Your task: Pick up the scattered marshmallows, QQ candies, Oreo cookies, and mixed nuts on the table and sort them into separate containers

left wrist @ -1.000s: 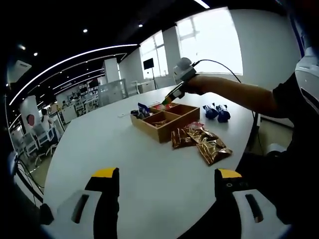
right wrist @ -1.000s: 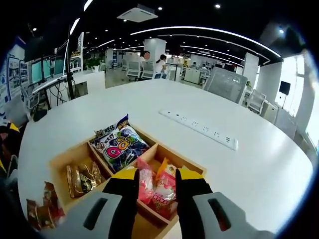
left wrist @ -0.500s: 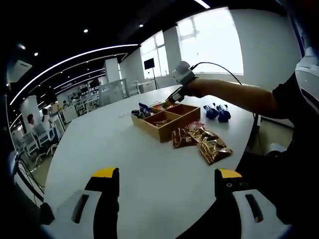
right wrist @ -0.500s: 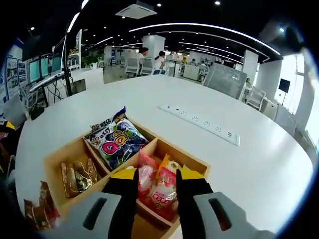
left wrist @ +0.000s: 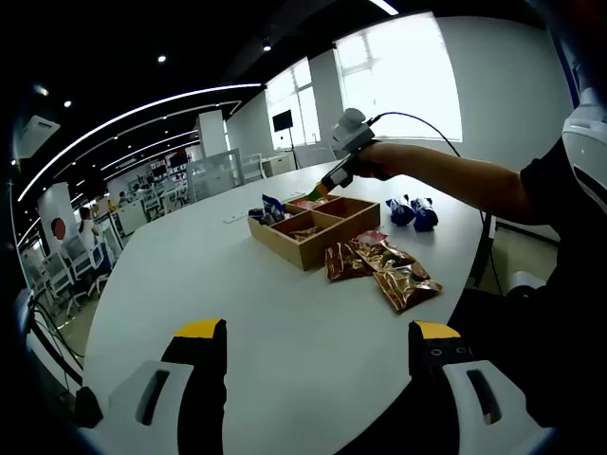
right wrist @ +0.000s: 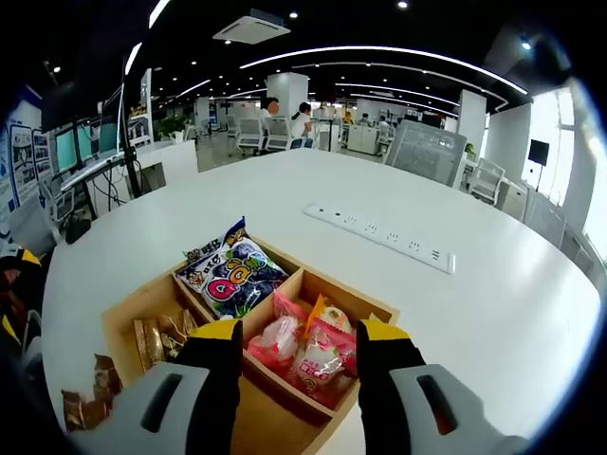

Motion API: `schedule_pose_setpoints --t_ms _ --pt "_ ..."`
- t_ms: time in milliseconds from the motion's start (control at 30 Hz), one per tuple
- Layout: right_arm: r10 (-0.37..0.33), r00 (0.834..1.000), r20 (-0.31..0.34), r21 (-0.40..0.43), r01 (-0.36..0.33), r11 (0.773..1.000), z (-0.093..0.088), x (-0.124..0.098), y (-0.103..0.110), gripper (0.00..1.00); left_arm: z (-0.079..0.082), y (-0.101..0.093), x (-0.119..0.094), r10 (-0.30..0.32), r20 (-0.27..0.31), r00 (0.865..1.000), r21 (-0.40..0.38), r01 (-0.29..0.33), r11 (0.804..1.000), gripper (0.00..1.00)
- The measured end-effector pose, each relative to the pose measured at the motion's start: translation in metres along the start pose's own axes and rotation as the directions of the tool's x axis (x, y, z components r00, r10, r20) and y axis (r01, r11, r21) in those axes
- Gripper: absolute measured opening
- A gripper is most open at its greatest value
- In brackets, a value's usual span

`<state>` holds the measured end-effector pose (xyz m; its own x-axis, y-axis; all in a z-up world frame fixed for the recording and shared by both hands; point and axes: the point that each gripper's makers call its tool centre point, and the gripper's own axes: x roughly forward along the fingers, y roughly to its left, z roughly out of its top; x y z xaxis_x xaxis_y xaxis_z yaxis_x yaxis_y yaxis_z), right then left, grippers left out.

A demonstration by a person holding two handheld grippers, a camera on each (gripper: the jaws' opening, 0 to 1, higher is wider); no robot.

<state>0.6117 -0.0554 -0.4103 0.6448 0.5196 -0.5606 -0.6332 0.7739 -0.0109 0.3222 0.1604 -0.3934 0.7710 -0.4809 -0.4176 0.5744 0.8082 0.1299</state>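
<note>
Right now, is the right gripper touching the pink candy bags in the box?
Apart. In the right gripper view the right gripper is open above the pink bags, which lie between its fingertips untouched.

Your left tongs (left wrist: pixel 308 379) sit at the bottom of the left gripper view, their two yellow-tipped jaws spread wide apart with nothing between them, hovering above the near edge of a round white worktop (left wrist: pixel 209 275). Farther across it stands a wooden divided box (left wrist: pixel 313 224) with packets in its compartments. Just beside the box, on the nearer side, lies a loose cluster of brown and gold snack packets (left wrist: pixel 384 270). Two dark blue packets (left wrist: pixel 412 213) rest near the far edge. Your right tongs (left wrist: pixel 327 180) reach in from the right, held in your hand, tips poised over the box's far side.
</note>
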Motion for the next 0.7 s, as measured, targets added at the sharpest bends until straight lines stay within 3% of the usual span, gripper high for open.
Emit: schedule_pose_setpoints --t_ms 567,700 --pt "0.021 1.000 -0.016 0.055 -0.020 0.998 -0.015 -0.018 0.005 0.79 0.003 0.000 -0.002 0.008 0.003 1.000 0.004 -0.008 1.000 0.82" --pt "0.035 0.999 0.006 0.090 -0.036 0.995 -0.013 -0.023 0.009 0.88 0.002 0.000 -0.002 0.009 -0.002 1.000 0.005 -0.009 1.000 0.82"
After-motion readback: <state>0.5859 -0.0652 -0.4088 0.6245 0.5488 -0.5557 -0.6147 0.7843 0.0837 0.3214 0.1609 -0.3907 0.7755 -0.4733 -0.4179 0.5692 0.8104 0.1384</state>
